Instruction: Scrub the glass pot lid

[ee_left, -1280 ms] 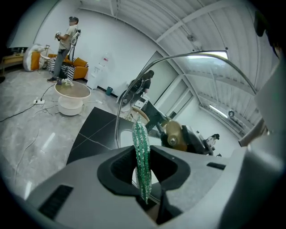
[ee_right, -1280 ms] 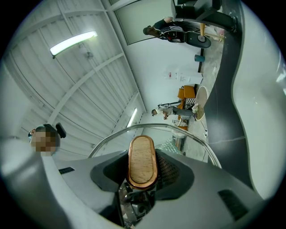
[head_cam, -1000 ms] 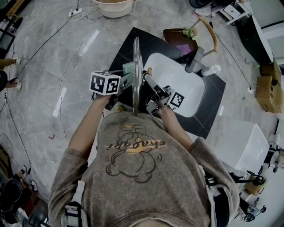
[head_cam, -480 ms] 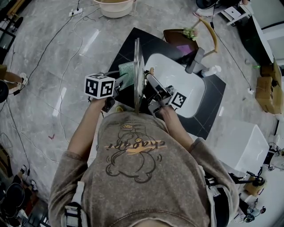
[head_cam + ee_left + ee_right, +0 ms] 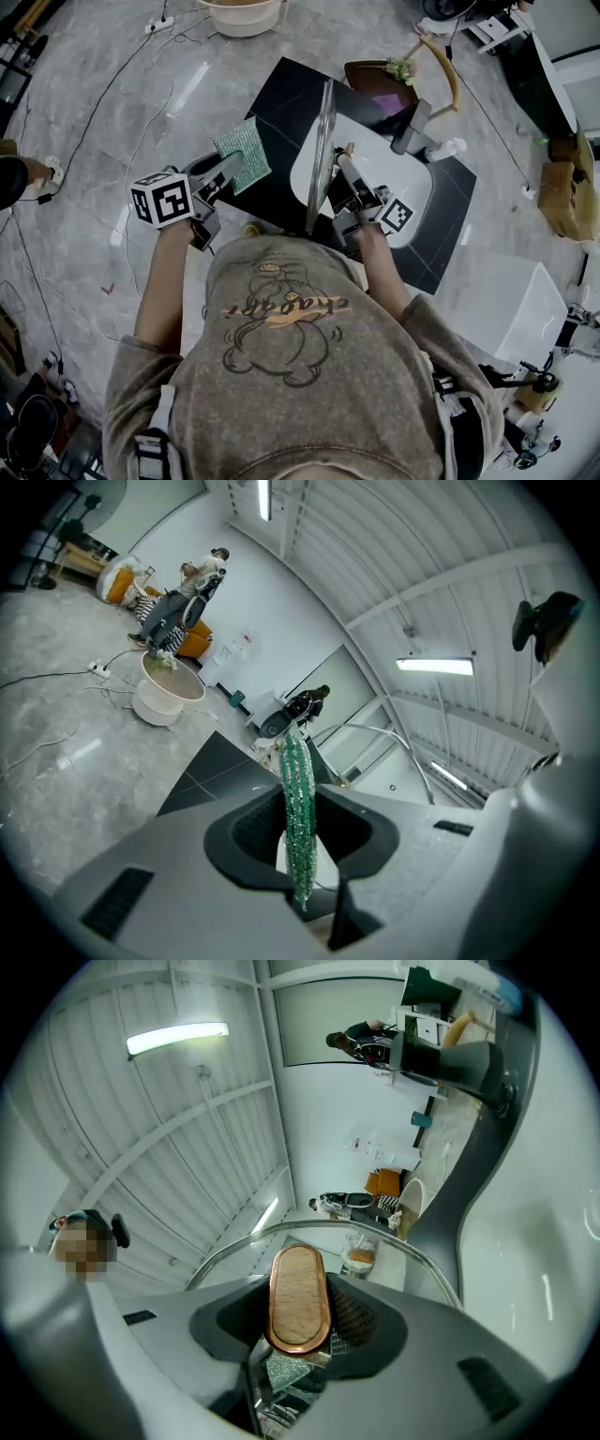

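Observation:
The glass pot lid [image 5: 319, 169] stands on edge over the near rim of the white sink [image 5: 417, 192]. My right gripper [image 5: 349, 187] is shut on its oval wooden knob [image 5: 298, 1297], and the steel rim [image 5: 427, 1260] arcs just past the jaws. To the lid's left, clear of the glass, my left gripper [image 5: 223, 171] is shut on a green glittery scrub cloth [image 5: 242, 153]. That cloth [image 5: 298, 822] hangs edge-on between the left jaws, and the gripper [image 5: 302, 860] is pinching its lower part.
A black counter [image 5: 281, 94] surrounds the sink, with a grey faucet [image 5: 412, 127] at its far side and a dark tray [image 5: 380, 89] behind. On the grey tiled floor lie cables [image 5: 112, 70] and a cream tub [image 5: 239, 14]. A person's foot [image 5: 42, 173] shows at far left.
The left gripper has drawn the green cloth off the lid, out to the left and up. The right gripper has carried the lid to the right, over the sink's rim.

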Demonstrator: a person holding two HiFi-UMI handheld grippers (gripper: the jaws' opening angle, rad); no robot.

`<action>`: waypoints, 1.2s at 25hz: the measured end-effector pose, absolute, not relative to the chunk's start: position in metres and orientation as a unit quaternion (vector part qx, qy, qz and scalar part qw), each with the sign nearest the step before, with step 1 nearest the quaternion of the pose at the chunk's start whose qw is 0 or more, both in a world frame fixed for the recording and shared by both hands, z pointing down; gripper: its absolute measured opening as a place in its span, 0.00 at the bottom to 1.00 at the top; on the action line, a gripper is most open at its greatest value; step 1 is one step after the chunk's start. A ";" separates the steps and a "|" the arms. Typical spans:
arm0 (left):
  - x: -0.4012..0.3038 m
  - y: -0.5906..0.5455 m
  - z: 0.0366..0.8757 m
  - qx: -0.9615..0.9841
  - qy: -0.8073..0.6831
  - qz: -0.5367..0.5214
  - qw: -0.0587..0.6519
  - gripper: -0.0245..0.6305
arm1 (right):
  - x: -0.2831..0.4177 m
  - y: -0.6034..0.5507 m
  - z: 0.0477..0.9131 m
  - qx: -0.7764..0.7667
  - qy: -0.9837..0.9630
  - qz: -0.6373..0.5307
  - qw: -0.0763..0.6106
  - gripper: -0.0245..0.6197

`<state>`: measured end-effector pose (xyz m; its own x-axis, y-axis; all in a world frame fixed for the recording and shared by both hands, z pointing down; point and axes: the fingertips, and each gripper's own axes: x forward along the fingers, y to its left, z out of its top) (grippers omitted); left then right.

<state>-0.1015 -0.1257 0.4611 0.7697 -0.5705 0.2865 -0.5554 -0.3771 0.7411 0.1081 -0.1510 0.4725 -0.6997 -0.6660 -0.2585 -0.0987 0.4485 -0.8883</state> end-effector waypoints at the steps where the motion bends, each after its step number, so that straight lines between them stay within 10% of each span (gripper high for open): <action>1: -0.106 -0.124 0.456 0.830 -0.341 -0.015 0.441 0.17 | 0.112 -0.151 0.472 -0.246 0.797 -0.463 0.300 0.32; 30: -0.140 -0.100 0.431 0.828 -0.379 -0.038 0.411 0.17 | 0.067 -0.190 0.548 -0.417 0.841 -0.337 -0.066 0.32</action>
